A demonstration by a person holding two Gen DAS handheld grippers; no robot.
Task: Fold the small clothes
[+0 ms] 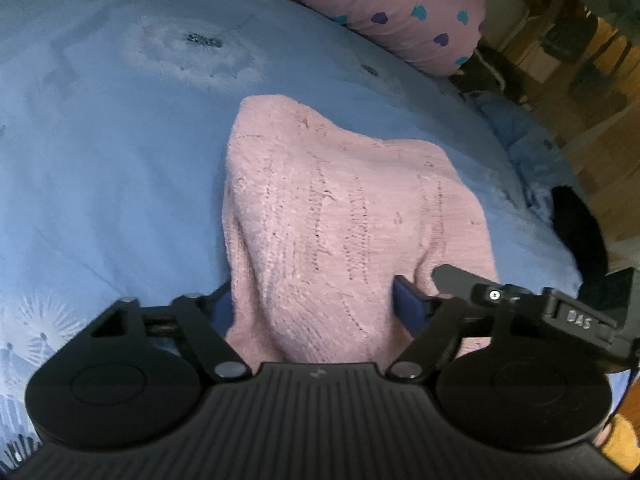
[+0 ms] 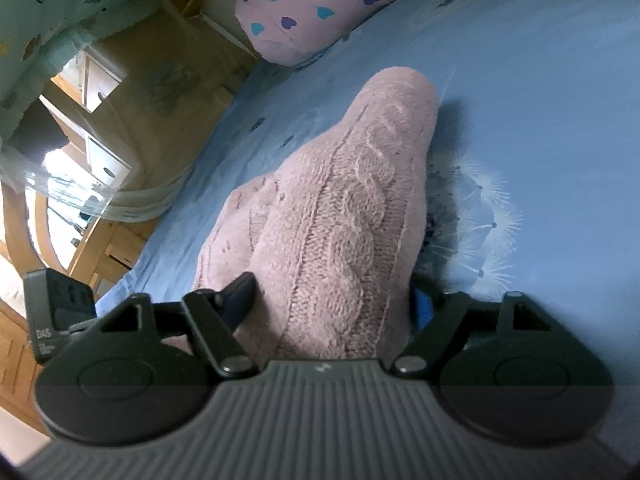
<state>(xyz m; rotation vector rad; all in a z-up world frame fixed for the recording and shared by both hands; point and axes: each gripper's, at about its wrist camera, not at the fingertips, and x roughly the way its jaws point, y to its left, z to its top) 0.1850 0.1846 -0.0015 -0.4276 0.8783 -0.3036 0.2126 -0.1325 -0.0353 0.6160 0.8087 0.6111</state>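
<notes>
Both the left gripper [image 1: 312, 300] and the right gripper [image 2: 334, 300] are closed on the pink knitted garment [image 1: 332, 208], lifting one edge above the bed [image 1: 120, 168], so the next move seems to be laying it over evenly.

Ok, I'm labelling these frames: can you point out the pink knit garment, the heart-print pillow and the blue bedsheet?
pink knit garment [image 2: 352, 208]: right wrist view, on its cable-knit panel.
heart-print pillow [image 1: 384, 4]: left wrist view, on its pink cover.
blue bedsheet [image 1: 112, 168]: left wrist view, on a bare stretch left of the garment.

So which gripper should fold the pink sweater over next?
Probably both together: the left gripper and right gripper each have the pink sweater bunched between their fingers above the blue bedsheet; neither looks clearly better placed.
</notes>
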